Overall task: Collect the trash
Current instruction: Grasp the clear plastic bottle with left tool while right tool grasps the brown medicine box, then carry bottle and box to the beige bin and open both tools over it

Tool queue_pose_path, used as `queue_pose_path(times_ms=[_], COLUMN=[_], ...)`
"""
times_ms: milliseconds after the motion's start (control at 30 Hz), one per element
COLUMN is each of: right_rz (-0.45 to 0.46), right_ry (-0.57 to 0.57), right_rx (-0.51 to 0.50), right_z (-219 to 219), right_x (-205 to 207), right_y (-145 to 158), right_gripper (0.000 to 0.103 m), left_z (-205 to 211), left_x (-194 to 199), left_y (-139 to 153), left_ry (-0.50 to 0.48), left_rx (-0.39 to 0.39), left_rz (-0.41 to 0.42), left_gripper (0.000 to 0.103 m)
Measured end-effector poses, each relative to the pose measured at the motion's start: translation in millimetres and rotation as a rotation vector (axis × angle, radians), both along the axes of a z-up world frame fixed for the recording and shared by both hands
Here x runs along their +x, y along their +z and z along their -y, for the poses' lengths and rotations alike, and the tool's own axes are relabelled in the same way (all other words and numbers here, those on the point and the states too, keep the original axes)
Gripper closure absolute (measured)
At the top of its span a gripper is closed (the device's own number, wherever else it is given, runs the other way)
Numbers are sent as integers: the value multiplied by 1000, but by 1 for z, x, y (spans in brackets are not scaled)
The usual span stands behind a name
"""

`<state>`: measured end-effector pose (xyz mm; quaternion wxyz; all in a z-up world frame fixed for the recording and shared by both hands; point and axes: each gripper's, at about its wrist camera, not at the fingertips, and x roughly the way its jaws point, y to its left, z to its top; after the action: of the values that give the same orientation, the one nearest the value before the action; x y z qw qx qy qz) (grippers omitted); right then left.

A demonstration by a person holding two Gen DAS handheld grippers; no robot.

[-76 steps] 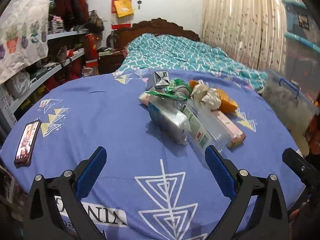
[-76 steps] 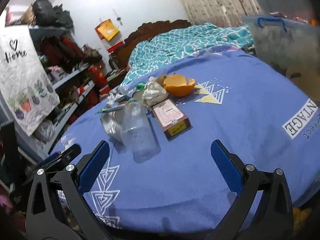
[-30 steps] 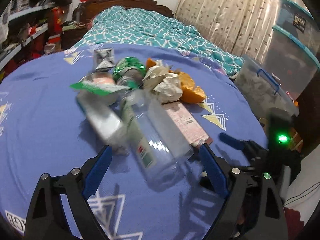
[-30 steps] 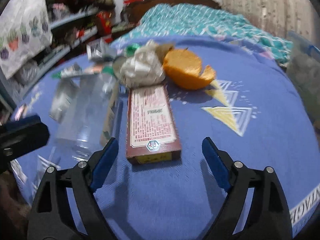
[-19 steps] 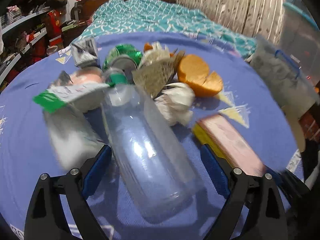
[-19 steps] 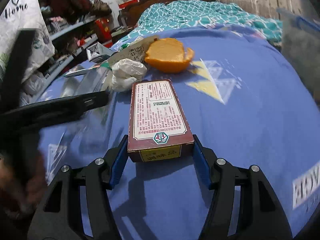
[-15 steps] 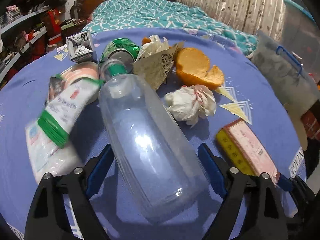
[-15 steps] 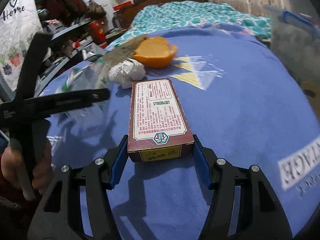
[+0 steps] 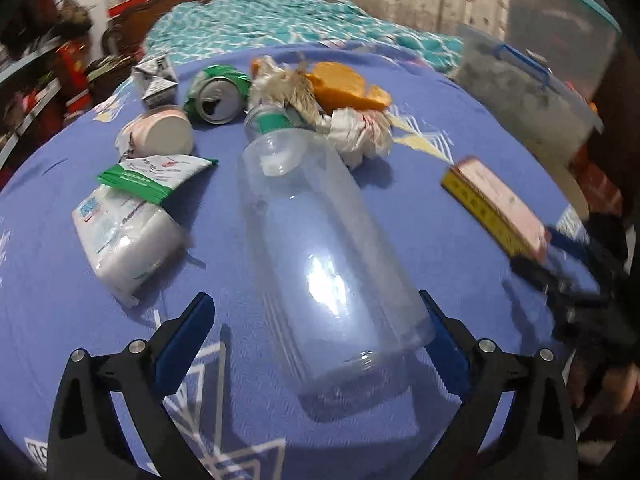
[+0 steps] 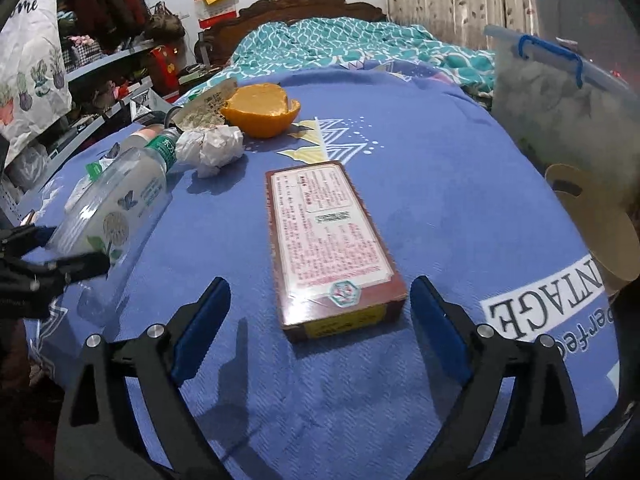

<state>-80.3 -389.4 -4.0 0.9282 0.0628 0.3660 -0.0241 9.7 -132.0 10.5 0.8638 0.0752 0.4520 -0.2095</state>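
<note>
Blue printed cloth (image 9: 420, 240) covers the surface, with a teal-quilted bed (image 9: 260, 28) behind it. From the left wrist, the left gripper (image 9: 316, 332) has just been spreading its jaws and they stand wide apart, with the base of a clear plastic bottle (image 9: 320, 248) lying between them. The right pad looks close against the bottle's wall while the left pad is clear of it, so nothing is clamped. Beyond the bottle's green-collared neck sit a crushed green can (image 9: 216, 94), a wad of paper (image 9: 360, 136) and an orange peel (image 9: 348, 88); a wipes pack (image 9: 128, 224) lies to the left.

From the right wrist, the right gripper (image 10: 320, 332) has also just been opening – its jaws stand apart on either side of the near end of a red carton (image 10: 332, 244), touching neither side. A lidded storage bin (image 10: 560, 112) stands far right.

The risk, as I judge it: the bottle is round, smooth and empty, so closing off-centre on its base could squirt it forward into the other trash. The carton lies slightly skewed to the jaws – a pinch on its corners could twist it loose
</note>
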Motion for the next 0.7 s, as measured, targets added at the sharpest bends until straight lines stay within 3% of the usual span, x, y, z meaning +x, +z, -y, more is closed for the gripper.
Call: queue_pose_path(times_ms=[33,67,100,133,300,400,533,700], right_rz=[2,0,0,11,129,181,224,210], right_ry=[1,0,2,4,-22,-42,-81,-117], right_rx=[-12,-23,-22,-8,-11,-24,-29,-8], right_z=[-2,-4,-4,-3,-4,-8,-6,9], right_x=[1,0,-1,-3,-27,-38,-50,-59], right_y=[-1,-2,-1,1,15,19,23,21], right_gripper=[13,24,37,42,42,42,42,42], left_z=[1,3,5,6,-24,-40,-38,-17], left_x=[1,3,2,1,-10,-28,-50,-59], left_y=[0,0,0,-1,27,54,86,112], left_ry=[9,16,12,-4,52,69,23,-83], left_rx=[-3,6,14,21,-65,-125,-181,-256], left_rz=[3,9,7,0,118,238,362,383], left_gripper=[9,13,22,34,38,38,40,41])
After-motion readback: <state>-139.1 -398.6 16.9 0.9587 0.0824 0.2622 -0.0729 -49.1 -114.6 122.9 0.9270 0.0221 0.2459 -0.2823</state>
